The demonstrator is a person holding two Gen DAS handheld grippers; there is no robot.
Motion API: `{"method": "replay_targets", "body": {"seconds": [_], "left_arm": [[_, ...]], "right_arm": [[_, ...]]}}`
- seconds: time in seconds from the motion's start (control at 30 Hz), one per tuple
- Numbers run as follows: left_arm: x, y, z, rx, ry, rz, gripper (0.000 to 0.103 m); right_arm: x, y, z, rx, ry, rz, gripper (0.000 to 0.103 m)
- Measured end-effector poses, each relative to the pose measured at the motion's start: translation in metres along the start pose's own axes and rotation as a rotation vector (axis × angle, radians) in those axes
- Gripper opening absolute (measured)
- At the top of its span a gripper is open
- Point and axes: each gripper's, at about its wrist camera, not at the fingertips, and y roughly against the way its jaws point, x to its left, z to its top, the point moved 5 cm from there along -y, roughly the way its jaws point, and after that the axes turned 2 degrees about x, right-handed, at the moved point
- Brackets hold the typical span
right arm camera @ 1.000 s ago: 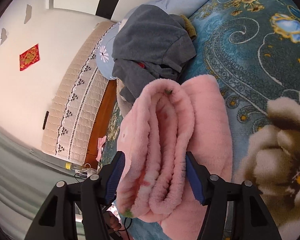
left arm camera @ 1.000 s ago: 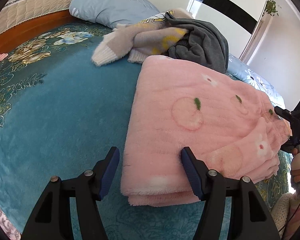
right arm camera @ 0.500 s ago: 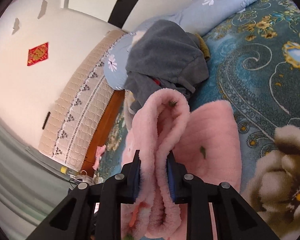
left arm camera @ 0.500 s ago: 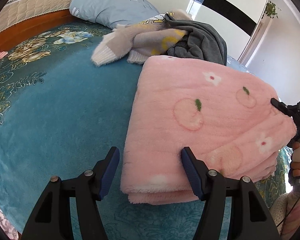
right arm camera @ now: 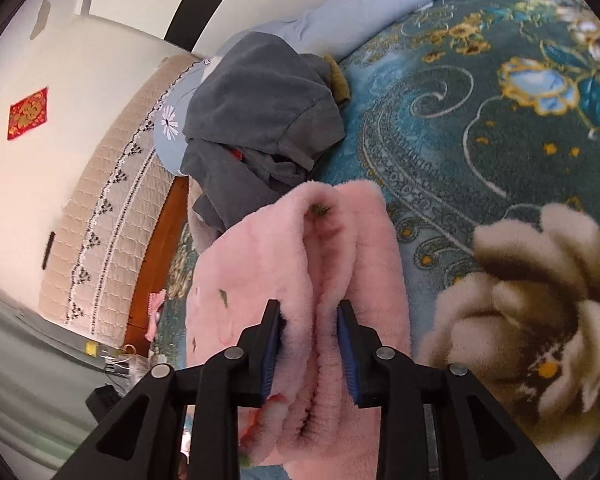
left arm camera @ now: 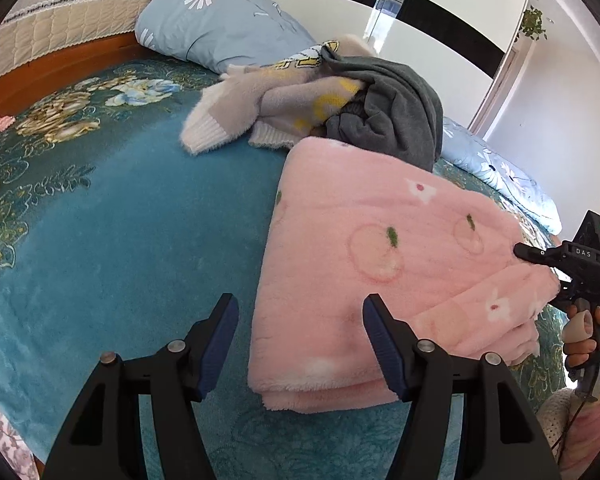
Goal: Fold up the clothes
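Pink fleece, the folded garment [left arm camera: 384, 264], lies on the teal bedspread [left arm camera: 120, 248] in the left wrist view, its long axis running from the near folded edge toward the grey hoodie [left arm camera: 396, 116] behind it. The left gripper [left arm camera: 300, 344] is spread wide and holds nothing; one finger rests on the garment's near corner, the other is over the bedspread. At the garment's far side the right gripper [left arm camera: 536, 256] pinches an edge. In the right wrist view, the right gripper [right arm camera: 310, 350] is clamped narrow on stacked pink layers [right arm camera: 324, 280], whose folds run lengthwise away toward the hoodie [right arm camera: 256, 120].
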Motion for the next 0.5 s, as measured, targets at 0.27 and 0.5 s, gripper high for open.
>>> {"method": "replay_targets", "body": {"seconds": [0.27,0.5], "left_arm": [[-0.061,-0.009,0.011,0.012,-0.157,-0.055,0.066],[-0.047,-0.015,-0.006,0.045,-0.174,-0.021,0.066]], "right_arm": [[0.096,0.025,-0.025,-0.055,0.408,-0.100,0.032],[0.079,0.009,-0.065,0.073,0.581,-0.278,0.033]]}}
